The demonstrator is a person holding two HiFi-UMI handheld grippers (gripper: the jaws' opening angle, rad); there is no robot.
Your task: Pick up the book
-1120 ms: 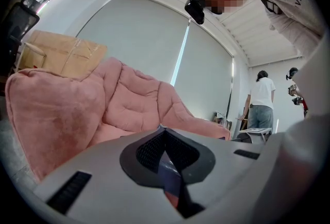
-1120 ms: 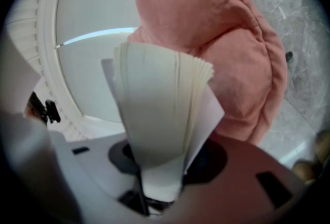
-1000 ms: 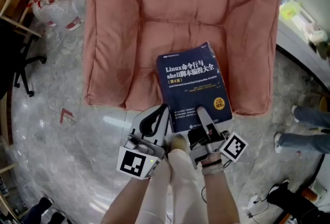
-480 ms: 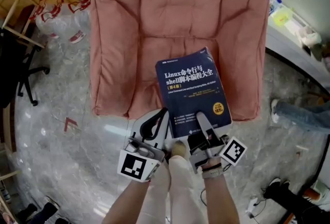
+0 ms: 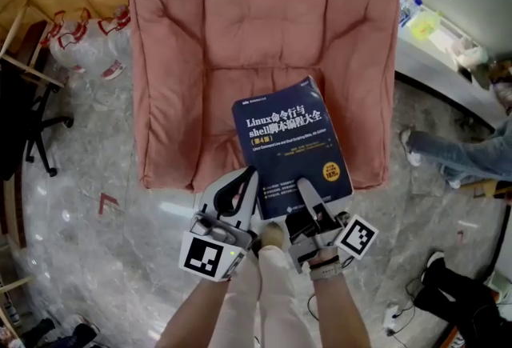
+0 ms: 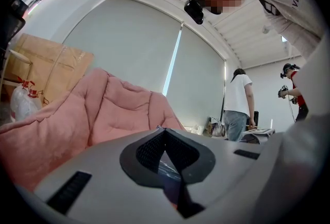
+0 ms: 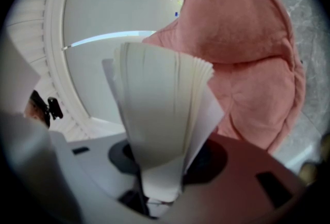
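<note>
Book (image 5: 292, 148) has risen, clamped in R gripper (image 5: 310, 198).

Lit brightly and evenly through the big shaded window (image 6: 134, 48); soft shadows only. Glares pale on the glossy floor (image 5: 80, 258). Bends hard toward black rims in both gripper views; blurs the book (image 7: 154, 115) close up.

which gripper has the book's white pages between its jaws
The right gripper: its view shows fanned pages of the book clamped in its jaws; the left gripper sits at the book's left edge.
</note>
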